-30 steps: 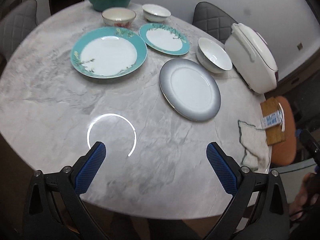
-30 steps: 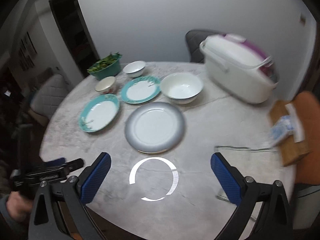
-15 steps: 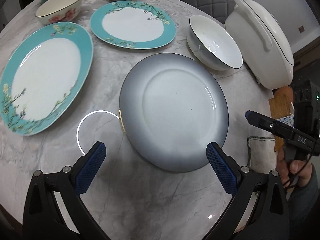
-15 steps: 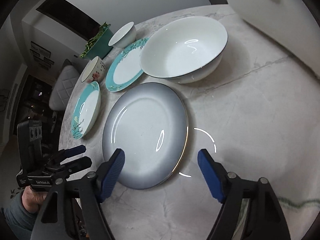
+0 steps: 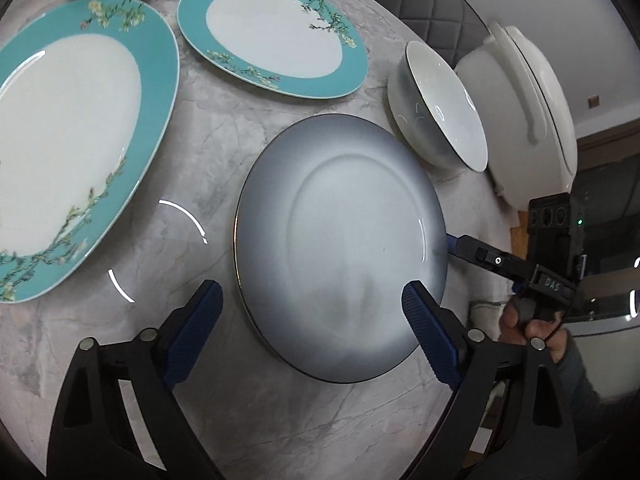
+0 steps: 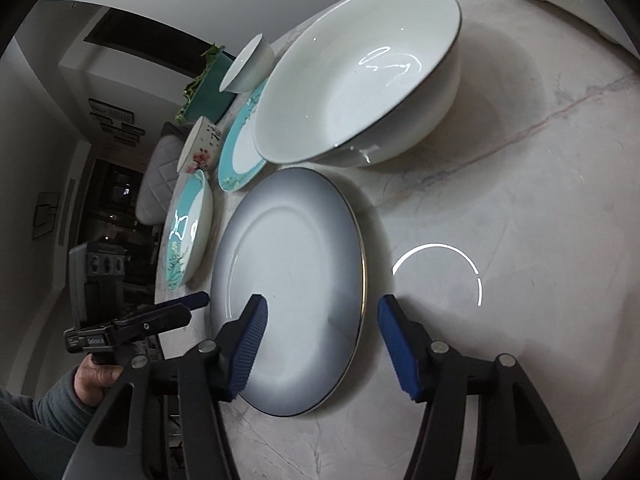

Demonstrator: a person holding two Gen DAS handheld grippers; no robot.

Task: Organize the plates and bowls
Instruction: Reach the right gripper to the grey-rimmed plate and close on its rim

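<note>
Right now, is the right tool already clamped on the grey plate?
No. The right tool is open, its fingers straddling the grey plate rim.

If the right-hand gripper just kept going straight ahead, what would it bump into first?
Probably the grey plate: the right gripper, jaws open, already straddles its near edge. Beyond it sits the large white bowl. Height above the plate is hard to judge.

right gripper [image 6: 320, 334] spread wide astride the near rim of a grey plate [image 6: 288, 280], large white bowl [image 6: 356, 80] behind, marble table [image 6: 520, 180], left gripper [image 6: 200, 300] at the plate's left edge
</note>
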